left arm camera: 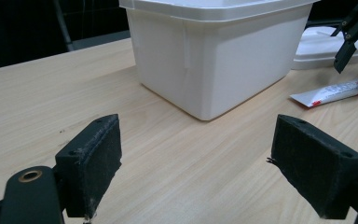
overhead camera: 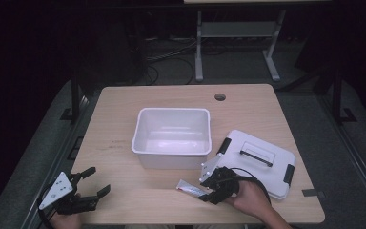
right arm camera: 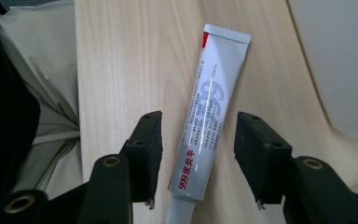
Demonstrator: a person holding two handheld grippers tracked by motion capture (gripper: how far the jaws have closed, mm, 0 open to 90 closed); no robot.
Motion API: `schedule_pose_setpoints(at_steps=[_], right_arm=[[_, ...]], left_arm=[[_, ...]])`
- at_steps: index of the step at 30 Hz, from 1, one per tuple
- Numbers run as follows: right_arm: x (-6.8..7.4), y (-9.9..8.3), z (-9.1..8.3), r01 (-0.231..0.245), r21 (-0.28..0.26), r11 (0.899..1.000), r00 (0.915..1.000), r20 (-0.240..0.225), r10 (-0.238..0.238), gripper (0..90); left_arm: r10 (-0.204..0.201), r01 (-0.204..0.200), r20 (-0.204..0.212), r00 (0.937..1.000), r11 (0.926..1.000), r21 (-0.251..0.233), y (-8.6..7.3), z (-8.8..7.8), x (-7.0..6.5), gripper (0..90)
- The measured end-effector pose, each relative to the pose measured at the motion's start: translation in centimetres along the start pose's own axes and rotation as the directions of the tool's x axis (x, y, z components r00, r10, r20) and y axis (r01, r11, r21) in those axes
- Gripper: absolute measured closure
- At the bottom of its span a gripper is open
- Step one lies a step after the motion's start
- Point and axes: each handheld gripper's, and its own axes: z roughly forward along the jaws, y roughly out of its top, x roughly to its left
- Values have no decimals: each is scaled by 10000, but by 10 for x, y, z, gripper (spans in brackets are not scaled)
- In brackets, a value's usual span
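In the high view the right gripper (overhead camera: 208,190) and the hand behind it cover the cap end of the tube (overhead camera: 191,189), so just its flat crimped end and part of its body show there. In the right gripper view the cap end runs off the bottom of the picture, and the printing on the tube is sharp enough to make out red characters near that end. The lid (overhead camera: 261,161) has its near left corner hidden behind the right gripper in the high view. In the left gripper view the bin (left arm camera: 214,56) is cut off at the top.

The tube (right arm camera: 204,121) lies flat on the surface (overhead camera: 124,186) near the near edge, right of the middle, just in front of the bin (overhead camera: 171,136). Its long axis runs roughly along the near edge, a little slanted: the crimped end points toward the left edge, the cap end toward the right gripper and the lid.

The right gripper (right arm camera: 198,154) is about half open, a jaw on each side of the tube's body. Pale wood shows between each pad and the tube, so it has no hold yet.

The left gripper (overhead camera: 94,180) sits by the near left corner, jaws wide apart and holding nothing; in its own view (left arm camera: 196,158) bare wood lies between the pads.
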Motion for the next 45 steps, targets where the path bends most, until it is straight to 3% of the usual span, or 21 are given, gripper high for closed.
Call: schedule_pose_setpoints(at_steps=[14, 32, 45], right_arm=[[-3, 2, 12, -45, 618, 9981, 10000, -61, 49, 590], [-6, 2, 20, 22, 964, 9953, 9998, -198, -3, 667], [-5, 2, 21, 192, 931, 9955, 9994, -291, -165, 678]], left_arm=[[-31, 31, -12, 10000, 10000, -60, 0, -1, 0, 157], [-85, 85, -13, 10000, 9999, -136, 0, -2, 1, 157], [-39, 39, -23, 10000, 9999, -138, 0, -2, 1, 157]])
